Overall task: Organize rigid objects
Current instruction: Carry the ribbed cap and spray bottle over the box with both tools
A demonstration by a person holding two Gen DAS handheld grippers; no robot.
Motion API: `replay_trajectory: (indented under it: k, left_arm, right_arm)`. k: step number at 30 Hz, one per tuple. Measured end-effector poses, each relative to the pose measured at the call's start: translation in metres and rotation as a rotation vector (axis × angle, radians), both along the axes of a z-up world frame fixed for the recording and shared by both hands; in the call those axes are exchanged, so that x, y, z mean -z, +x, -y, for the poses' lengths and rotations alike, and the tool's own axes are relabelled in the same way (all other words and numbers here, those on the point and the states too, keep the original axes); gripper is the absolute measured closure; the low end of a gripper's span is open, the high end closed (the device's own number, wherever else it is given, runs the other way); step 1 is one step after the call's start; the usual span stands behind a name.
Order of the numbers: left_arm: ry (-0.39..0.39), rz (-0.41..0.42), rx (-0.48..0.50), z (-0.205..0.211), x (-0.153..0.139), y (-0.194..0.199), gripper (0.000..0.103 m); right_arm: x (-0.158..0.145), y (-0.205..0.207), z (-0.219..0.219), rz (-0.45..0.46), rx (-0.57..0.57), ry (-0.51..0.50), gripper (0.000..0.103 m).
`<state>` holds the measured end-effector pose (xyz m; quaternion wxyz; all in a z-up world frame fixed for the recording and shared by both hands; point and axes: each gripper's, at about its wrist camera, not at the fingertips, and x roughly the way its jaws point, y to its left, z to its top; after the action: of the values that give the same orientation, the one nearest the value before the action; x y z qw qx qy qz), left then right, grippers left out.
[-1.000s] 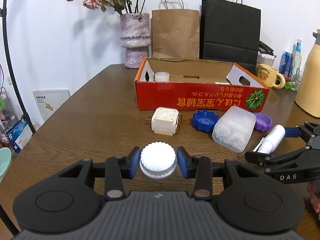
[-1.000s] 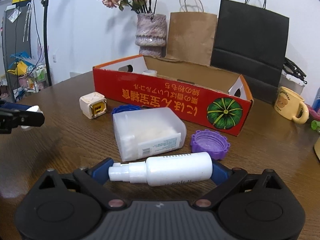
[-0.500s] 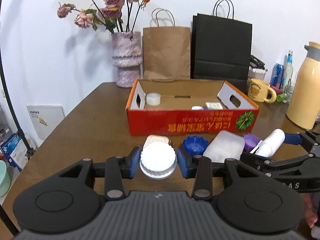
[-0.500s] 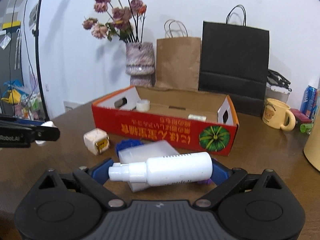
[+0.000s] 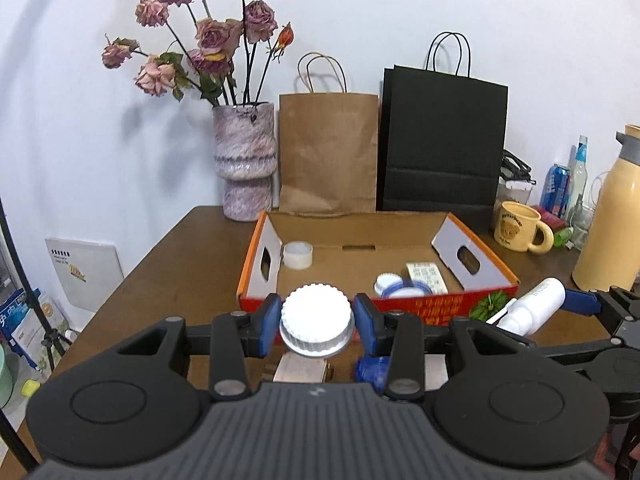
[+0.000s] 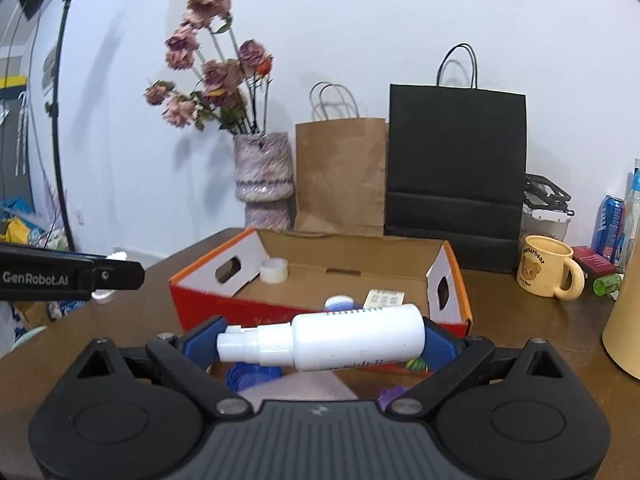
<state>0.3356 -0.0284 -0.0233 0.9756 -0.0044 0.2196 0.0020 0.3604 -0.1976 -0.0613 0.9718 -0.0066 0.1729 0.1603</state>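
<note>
My left gripper is shut on a white ribbed lid and holds it in the air just before the near wall of the red cardboard box. My right gripper is shut on a white pump bottle lying crosswise, also raised in front of the box; the bottle shows at the right of the left wrist view. Inside the box are a tape roll, a white-and-blue lid and a labelled packet.
A cream cube and a blue lid lie on the table under the grippers. Behind the box stand a flower vase, a brown bag and a black bag. A yellow mug, a thermos and bottles are right.
Both grippers have risen from the table with their loads and moved towards the box, so I now look down into it. The loose items on the table have dropped below the fingers.
</note>
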Motion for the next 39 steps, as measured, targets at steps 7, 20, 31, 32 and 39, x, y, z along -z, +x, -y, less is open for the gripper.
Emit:
replay_trajectory:
  k: [7, 20, 31, 32, 39]
  left_arm:
    - [-0.006, 0.011, 0.000, 0.004, -0.005, 0.033, 0.062]
    - [-0.047, -0.003, -0.027, 0.005, 0.004, 0.097, 0.062]
    - [-0.052, -0.017, -0.049, 0.006, 0.010, 0.142, 0.062]
    - [-0.050, -0.018, -0.051, 0.006, 0.011, 0.145, 0.062]
    - [-0.029, -0.033, -0.062, 0.006, 0.018, 0.171, 0.062]
  right_arm:
    - [-0.007, 0.027, 0.000, 0.021, 0.025, 0.021, 0.004]
    - [-0.005, 0.086, -0.005, 0.034, 0.080, 0.038, 0.004]
    - [0.002, 0.134, -0.009, 0.025, 0.102, 0.030, 0.004]
    - [0.003, 0.137, -0.009, 0.023, 0.105, 0.028, 0.004]
    - [0.008, 0.159, -0.006, 0.011, 0.126, 0.009, 0.004]
